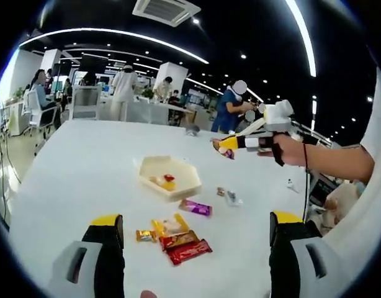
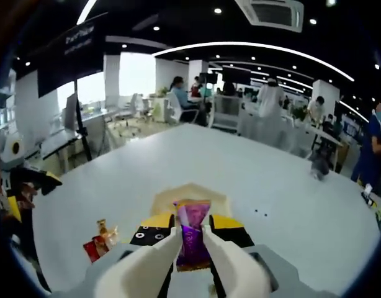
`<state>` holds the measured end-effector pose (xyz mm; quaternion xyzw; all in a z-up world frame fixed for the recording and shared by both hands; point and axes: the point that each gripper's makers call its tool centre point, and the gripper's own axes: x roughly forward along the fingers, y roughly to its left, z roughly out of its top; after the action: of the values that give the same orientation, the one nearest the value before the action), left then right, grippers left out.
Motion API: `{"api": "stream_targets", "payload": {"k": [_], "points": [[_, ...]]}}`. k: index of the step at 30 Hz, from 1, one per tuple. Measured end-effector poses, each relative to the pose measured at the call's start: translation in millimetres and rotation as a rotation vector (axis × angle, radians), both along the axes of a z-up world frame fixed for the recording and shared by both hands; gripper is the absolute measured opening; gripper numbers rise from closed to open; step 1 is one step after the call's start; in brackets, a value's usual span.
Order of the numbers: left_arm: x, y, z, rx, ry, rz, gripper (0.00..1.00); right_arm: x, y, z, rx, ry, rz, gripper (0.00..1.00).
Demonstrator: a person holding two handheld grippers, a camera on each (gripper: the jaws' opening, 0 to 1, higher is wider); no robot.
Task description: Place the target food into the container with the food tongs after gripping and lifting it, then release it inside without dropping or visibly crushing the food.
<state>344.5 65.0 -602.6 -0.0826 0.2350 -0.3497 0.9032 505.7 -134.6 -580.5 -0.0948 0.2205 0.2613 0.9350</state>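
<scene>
Your right tongs (image 2: 192,239) are clamped on a purple candy packet (image 2: 192,239), held upright above the hexagonal container (image 2: 192,194), which sits on the white worktop (image 2: 271,198) just ahead of the tips. The left gripper view gives you the side-on look: right tongs (image 1: 223,144) out over the worktop (image 1: 85,167), raised, with the purple packet (image 1: 229,153) at the tips, well above and to the side of the container (image 1: 170,178). Your left tongs (image 1: 197,233) stand wide apart, holding nothing. Count from the left gripper view: one container with a few small red and yellow pieces (image 1: 165,181) inside; four wrapped candies in a cluster (image 1: 175,238) near the left tongs; one purple-pink packet (image 1: 195,207) beside the container; two small wrappers (image 1: 229,196) further right.
</scene>
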Motion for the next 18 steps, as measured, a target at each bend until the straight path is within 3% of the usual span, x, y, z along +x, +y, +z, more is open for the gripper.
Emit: {"api": "stream_targets", "payload": {"k": [18], "points": [[1.0, 20, -13.2, 0.017, 0.056, 0.108, 0.97, 72, 23, -25.3, 0.033, 0.036, 0.028, 0.21]]}}
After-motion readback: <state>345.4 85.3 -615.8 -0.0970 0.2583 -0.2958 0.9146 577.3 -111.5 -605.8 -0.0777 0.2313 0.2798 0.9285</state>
